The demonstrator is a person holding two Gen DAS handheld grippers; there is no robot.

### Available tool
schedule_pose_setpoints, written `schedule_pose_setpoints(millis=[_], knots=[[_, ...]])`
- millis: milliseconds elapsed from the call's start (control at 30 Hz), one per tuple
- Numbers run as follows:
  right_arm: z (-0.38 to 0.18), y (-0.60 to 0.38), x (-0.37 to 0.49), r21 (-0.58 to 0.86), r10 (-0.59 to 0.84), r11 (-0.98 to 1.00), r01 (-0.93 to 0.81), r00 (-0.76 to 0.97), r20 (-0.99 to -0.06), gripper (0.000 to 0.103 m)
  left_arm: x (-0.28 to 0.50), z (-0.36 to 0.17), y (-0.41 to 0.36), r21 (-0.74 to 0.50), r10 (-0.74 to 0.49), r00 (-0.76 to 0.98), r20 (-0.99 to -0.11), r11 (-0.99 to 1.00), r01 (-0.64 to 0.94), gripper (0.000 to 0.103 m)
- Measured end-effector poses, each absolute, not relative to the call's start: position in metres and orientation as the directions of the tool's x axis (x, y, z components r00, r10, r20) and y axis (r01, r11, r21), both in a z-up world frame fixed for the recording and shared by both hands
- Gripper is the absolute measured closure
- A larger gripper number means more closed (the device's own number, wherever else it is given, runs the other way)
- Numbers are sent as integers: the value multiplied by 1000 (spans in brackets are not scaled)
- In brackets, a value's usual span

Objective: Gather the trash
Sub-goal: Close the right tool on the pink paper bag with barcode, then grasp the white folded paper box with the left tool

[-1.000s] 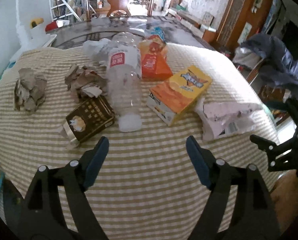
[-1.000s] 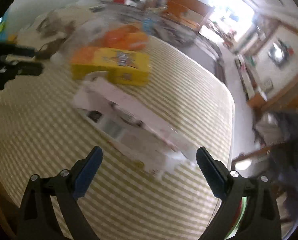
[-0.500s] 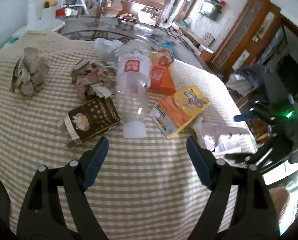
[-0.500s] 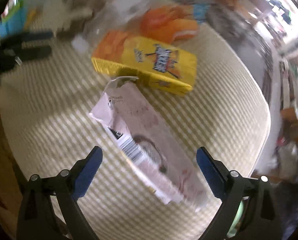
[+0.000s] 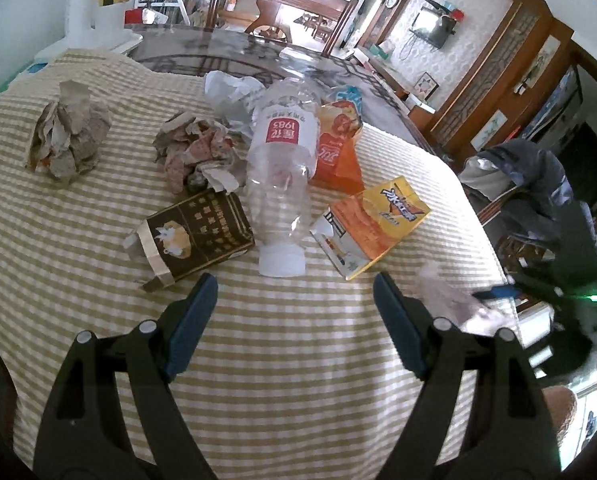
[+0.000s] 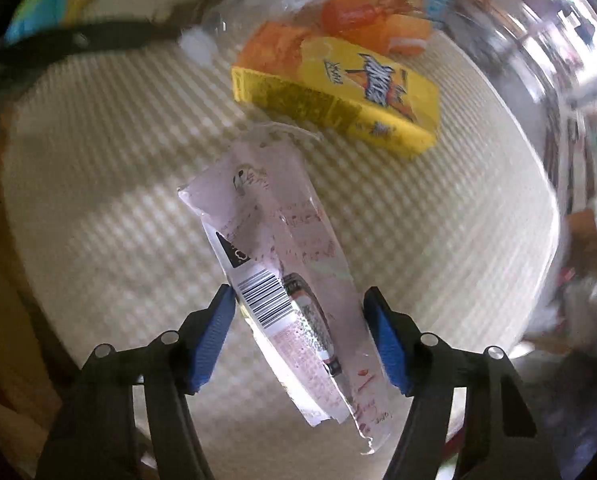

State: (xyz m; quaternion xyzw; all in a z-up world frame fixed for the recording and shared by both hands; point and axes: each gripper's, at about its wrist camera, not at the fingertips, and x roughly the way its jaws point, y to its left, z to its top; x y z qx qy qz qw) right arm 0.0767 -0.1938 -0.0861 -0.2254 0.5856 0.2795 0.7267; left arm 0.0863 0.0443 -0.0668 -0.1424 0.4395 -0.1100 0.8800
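My right gripper (image 6: 300,312) points down over a flat pink-white wrapper (image 6: 282,248) with a barcode. Its jaws are closing, one on each side of the wrapper, which still lies uncrumpled on the striped tablecloth (image 6: 98,184). The yellow-orange carton (image 6: 338,88) lies just beyond it. My left gripper (image 5: 294,300) hangs open and empty above the cloth, short of a clear plastic bottle (image 5: 282,172) and a brown carton (image 5: 194,236). From the left wrist view, the wrapper (image 5: 450,300) shows blurred at the right edge, beside the right gripper (image 5: 498,292).
Two wads of crumpled paper (image 5: 66,140) (image 5: 198,152), an orange snack bag (image 5: 338,152) and a white plastic bag (image 5: 234,96) lie further back. The yellow-orange carton (image 5: 374,228) sits mid-right. The table edge (image 5: 494,256) drops off at the right, with a clothes-draped chair (image 5: 538,184) beyond.
My right gripper has swung down over the pink wrapper and its jaws have narrowed around it. The left gripper drifted slightly and rolled; its jaws kept their width.
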Motion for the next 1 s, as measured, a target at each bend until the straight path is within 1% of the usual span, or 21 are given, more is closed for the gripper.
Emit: schedule_pose_setpoints(millis=[67,100,167,233,300,367,433,600,667,767,800,900,1000], knots=[[-78,-213,66,123,268,802,-585,167,-949,39,86,-66,41,-335,-314,594,-740,939,79,26],[-73,-229,60,211,351,830,-517,190,-917,39,85,-66,38,-323,-309,597,-740,942,86,26],[-70,-250,56,318,441,852,-415,242,-864,39,82,-66,31,-292,-292,601,-744,951,101,26],[-75,-274,53,441,516,851,-286,297,-803,38,80,-64,21,-257,-282,606,-744,958,130,26],[-79,-295,55,524,543,838,-151,315,-778,38,81,-62,9,-235,-284,603,-745,959,161,26],[-71,-307,59,548,551,827,-122,365,-750,38,87,-57,-8,-197,-284,597,-750,958,209,26],[-68,-317,62,544,534,834,-95,393,-749,38,99,-57,-29,-143,-276,587,-761,954,264,20],[-74,-322,60,566,545,821,-68,385,-745,38,148,-70,-81,-4,-213,513,-832,926,378,20],[-72,-329,61,564,540,824,-61,389,-746,38,162,-75,-97,63,-170,492,-854,905,422,20],[-75,-330,64,592,560,805,-48,391,-730,38,176,-83,-115,195,-68,484,-872,860,472,20],[-75,-330,64,595,564,802,-50,390,-727,38,180,-85,-118,229,-39,480,-876,844,485,18],[-72,-330,63,600,575,797,-66,386,-721,37,184,-90,-114,272,6,470,-882,822,500,15],[-71,-328,63,604,583,793,-78,380,-718,37,191,-100,-100,212,-2,393,-919,840,500,14]])
